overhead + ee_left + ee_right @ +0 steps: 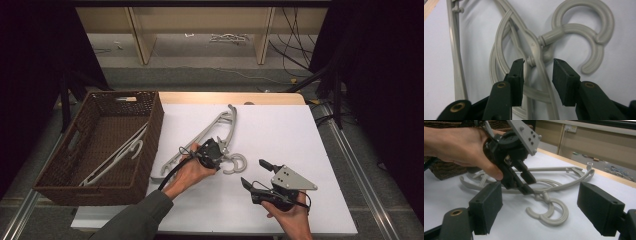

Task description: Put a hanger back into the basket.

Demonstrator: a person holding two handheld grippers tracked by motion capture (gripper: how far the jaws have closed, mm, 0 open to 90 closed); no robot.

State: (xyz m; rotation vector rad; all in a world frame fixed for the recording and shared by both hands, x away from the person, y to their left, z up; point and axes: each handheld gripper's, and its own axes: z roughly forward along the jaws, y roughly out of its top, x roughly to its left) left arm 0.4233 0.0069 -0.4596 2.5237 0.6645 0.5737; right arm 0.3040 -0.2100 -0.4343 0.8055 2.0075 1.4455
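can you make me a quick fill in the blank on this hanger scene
1. The woven basket holds ____ hanger.
2. The left gripper has its jaws ____ around the neck of the hangers on the table.
3. The right gripper holds ____.
4. Both hooks are coloured ____.

Missing words: one; open; nothing; grey

A lab-like recording space is showing: black curtains (30,60) flanking a white table (280,135), cables (295,35) trailing across the floor.
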